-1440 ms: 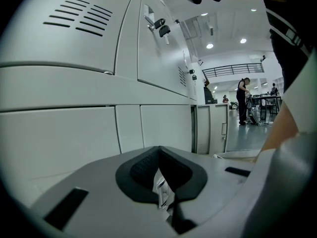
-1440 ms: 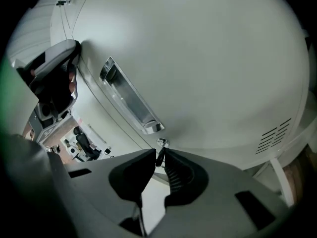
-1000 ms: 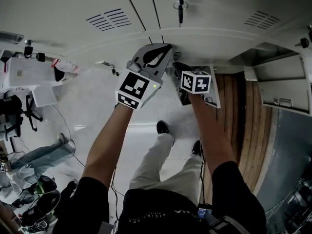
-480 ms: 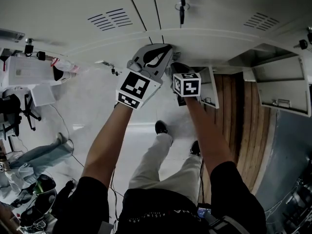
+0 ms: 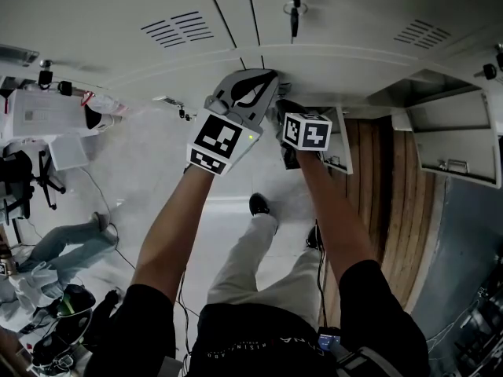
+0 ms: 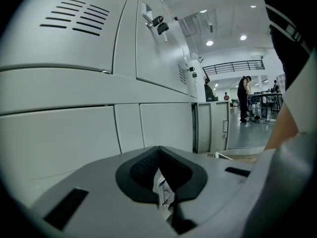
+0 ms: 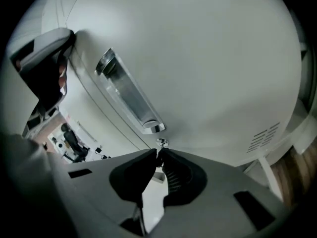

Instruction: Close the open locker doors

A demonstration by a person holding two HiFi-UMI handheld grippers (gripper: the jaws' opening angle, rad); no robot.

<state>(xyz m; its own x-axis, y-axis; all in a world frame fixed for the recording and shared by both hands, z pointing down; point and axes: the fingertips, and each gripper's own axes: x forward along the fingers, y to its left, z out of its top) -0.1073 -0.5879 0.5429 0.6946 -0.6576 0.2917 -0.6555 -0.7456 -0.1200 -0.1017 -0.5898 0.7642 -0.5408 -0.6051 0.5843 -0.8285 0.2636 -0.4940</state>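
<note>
Two-jaw left gripper (image 6: 158, 150), seemingly closed, facing lockers (image 6: 163, 58)

Pale grey metal locker door (image 7: 208, 53) w/ chrome handle (image 7: 130, 95) & vent slits, prob. ajar; second door (image 5: 460, 149) open, right.

A black office chair (image 5: 22, 181) is standing at the left edge of the head view, beside a white table (image 5: 43, 116) that is carrying papers. Below them, someone's legs in jeans (image 5: 63, 246) are stretching across the pale floor (image 5: 157, 179). Wooden planking (image 5: 397, 210) is running along the right side. In the left gripper view a person (image 6: 243, 99) is standing far down the hall, possibly at a table, and ceiling lights (image 6: 209, 43) are glowing above.
</note>
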